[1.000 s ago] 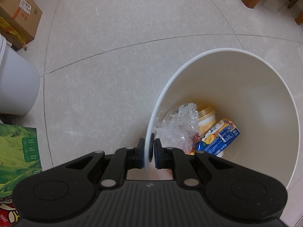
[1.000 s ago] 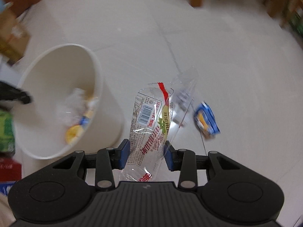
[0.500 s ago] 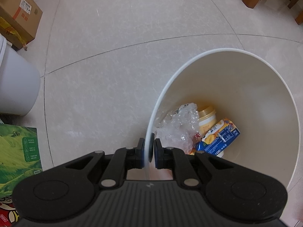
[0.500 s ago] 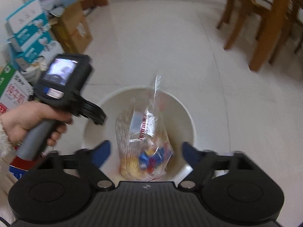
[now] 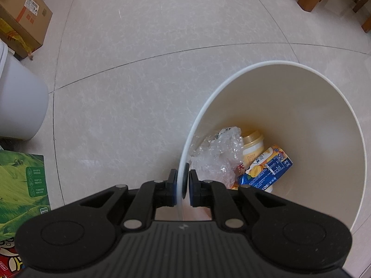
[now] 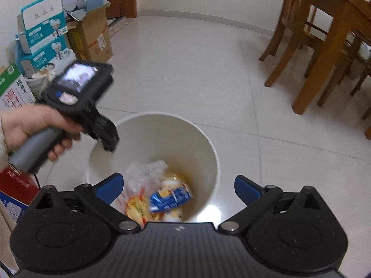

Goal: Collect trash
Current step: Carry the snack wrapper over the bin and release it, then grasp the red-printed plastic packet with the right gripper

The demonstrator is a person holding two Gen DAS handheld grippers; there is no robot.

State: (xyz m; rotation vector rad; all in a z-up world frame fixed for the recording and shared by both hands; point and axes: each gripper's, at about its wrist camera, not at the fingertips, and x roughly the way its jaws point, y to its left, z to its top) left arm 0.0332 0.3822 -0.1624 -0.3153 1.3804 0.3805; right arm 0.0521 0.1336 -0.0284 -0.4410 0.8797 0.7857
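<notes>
Wrapper [image 6: 136,206] now in bin [image 6: 208,143] below just-spread R gripper [image 6: 178,188]; L gripper [image 5: 182,180] pinching rim.

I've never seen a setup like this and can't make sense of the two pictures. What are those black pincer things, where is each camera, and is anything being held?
Each black pincer is a hand-held gripper with a camera looking along its fingers. The left gripper is shut on the rim of the white bin; in the right-hand view, a hand holds it by its handle. The right gripper hangs over the bin, its jaws just opened wide with nothing between them. On the tiled floor stands the bin, holding a crumpled clear wrapper, a yellow cup and a blue juice carton. Cardboard boxes and wooden chairs stand around.
</notes>
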